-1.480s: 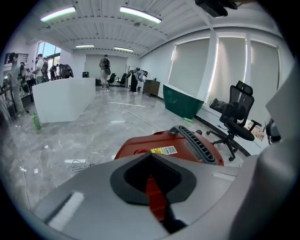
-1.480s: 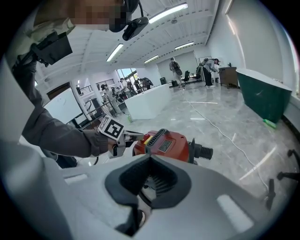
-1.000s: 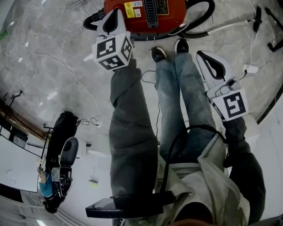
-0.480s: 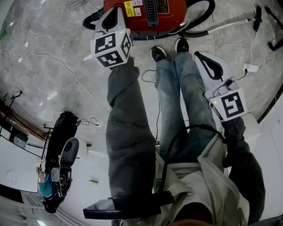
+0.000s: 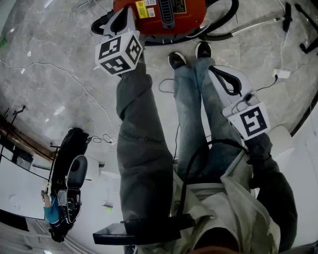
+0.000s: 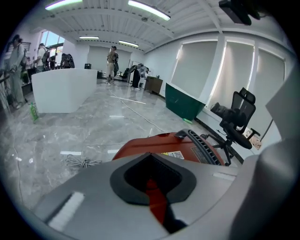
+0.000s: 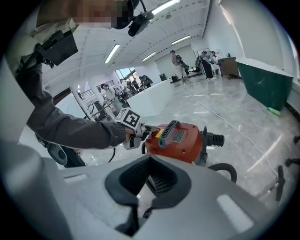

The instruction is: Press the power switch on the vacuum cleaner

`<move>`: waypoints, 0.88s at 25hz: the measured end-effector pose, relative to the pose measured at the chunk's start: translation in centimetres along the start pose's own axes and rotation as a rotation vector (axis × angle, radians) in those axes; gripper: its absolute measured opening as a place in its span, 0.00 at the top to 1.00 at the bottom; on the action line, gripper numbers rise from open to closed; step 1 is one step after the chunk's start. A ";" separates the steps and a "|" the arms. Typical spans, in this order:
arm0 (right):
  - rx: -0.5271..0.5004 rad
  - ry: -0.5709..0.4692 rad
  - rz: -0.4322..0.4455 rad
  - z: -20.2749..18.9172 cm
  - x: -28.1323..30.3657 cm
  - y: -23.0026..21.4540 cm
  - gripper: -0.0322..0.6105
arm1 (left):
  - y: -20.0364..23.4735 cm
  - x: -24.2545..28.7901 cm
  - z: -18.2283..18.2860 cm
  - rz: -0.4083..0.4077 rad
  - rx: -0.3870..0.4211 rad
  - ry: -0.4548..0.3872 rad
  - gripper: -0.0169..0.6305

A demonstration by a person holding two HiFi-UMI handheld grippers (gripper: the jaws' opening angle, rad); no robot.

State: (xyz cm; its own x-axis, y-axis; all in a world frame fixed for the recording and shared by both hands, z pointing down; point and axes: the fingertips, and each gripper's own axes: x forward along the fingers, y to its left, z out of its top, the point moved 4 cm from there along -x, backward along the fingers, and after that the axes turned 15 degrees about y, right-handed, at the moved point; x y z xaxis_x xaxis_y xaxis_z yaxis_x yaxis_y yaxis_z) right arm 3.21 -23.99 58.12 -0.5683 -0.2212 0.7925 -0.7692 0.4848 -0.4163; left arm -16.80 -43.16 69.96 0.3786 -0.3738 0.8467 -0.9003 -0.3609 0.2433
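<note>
The red vacuum cleaner (image 5: 164, 14) stands on the grey marble floor just beyond the person's shoes (image 5: 178, 59). My left gripper (image 5: 125, 15) reaches to its left end, jaws shut on nothing. In the left gripper view the red body (image 6: 159, 143) shows just past the closed tips (image 6: 151, 155). In the right gripper view the left gripper (image 7: 146, 134) sits against the vacuum's (image 7: 180, 139) left end; contact is unclear. My right gripper (image 5: 216, 70) hangs back over the person's leg, shut and holding nothing, aimed at the vacuum (image 7: 150, 159). I cannot make out a switch.
A black hose (image 5: 227, 20) and a metal wand (image 5: 258, 27) lie right of the vacuum. A white plug block (image 5: 281, 74) and thin cables (image 5: 49, 69) trail over the floor. An office chair (image 5: 69, 173) stands at lower left. A coiled cord (image 6: 82, 162) lies left of the vacuum.
My left gripper has moved forward and a little left, closer to the vacuum's left end. The right gripper has drifted slightly forward and left over the leg.
</note>
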 end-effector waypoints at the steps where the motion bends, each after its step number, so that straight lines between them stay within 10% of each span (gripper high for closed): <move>1: -0.003 0.006 0.007 -0.1 0.1 0.2 0.95 | -0.3 -0.2 -0.2 -0.010 -0.009 -0.030 0.97; 10: 0.036 0.043 -0.022 -3.6 -0.3 0.7 0.95 | -5.7 -5.1 -8.6 -0.074 -0.071 -0.112 0.97; 16: 0.103 -0.045 -0.193 -5.2 -4.7 -1.3 0.95 | -8.2 -11.8 -11.5 -0.125 -0.187 -0.160 0.97; 22: 0.242 -0.135 -0.340 -6.7 -11.2 -2.3 0.95 | -11.4 -18.2 -11.0 -0.219 -0.132 -0.216 0.97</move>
State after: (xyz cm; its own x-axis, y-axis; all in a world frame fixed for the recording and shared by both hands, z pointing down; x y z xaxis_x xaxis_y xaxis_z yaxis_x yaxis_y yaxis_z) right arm 13.34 -16.95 53.17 -0.2920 -0.4502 0.8438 -0.9562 0.1568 -0.2472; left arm -15.82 -22.81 57.01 0.5902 -0.4770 0.6513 -0.8072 -0.3444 0.4793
